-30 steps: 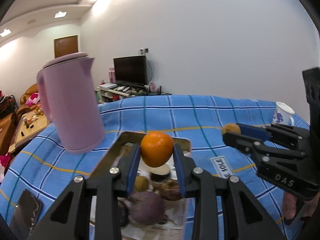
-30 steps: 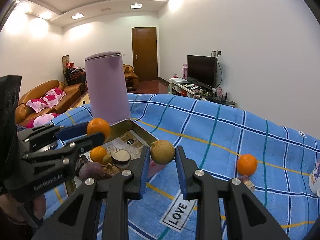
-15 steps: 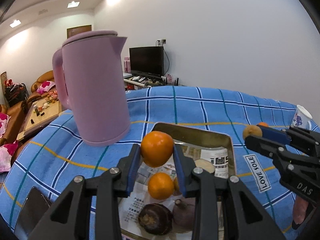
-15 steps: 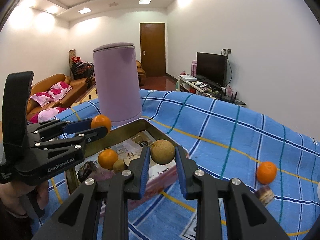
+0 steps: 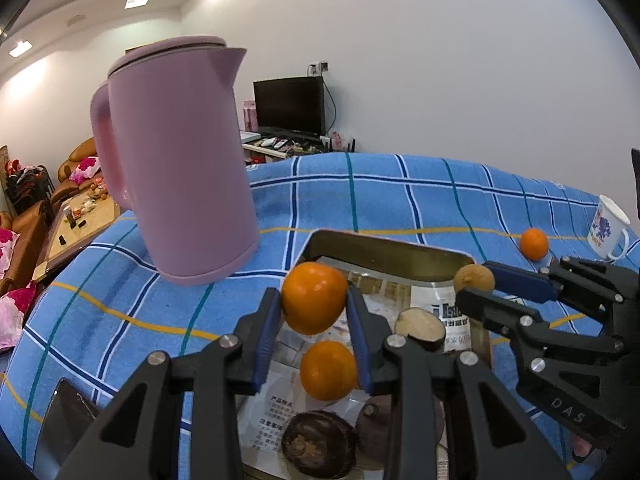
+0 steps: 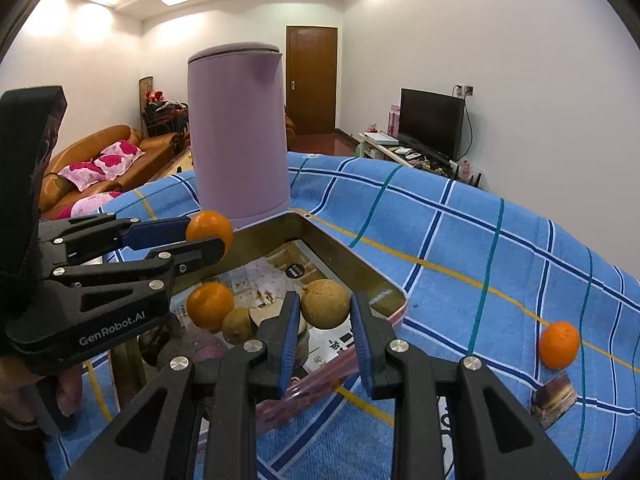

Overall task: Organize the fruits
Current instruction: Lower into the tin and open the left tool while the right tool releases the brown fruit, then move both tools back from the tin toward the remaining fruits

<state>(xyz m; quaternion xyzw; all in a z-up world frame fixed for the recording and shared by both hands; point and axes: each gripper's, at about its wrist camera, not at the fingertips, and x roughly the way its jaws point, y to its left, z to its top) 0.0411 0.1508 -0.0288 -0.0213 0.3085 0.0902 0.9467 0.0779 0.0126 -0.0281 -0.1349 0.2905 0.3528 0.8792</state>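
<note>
My left gripper is shut on an orange and holds it above the near left part of the metal tray. My right gripper is shut on a round brown fruit and holds it over the tray's right edge. In the tray lie another orange, a cut pale fruit, a small brown fruit and dark purple fruits. A loose orange sits on the blue checked cloth to the right.
A tall pink kettle stands just behind the tray's left corner. A white floral mug stands at the far right. A dark phone lies at the near left. A small brown piece lies near the loose orange.
Both grippers moved closer over the tray while holding their fruits. The kettle and tray now look larger and nearer in both views.
</note>
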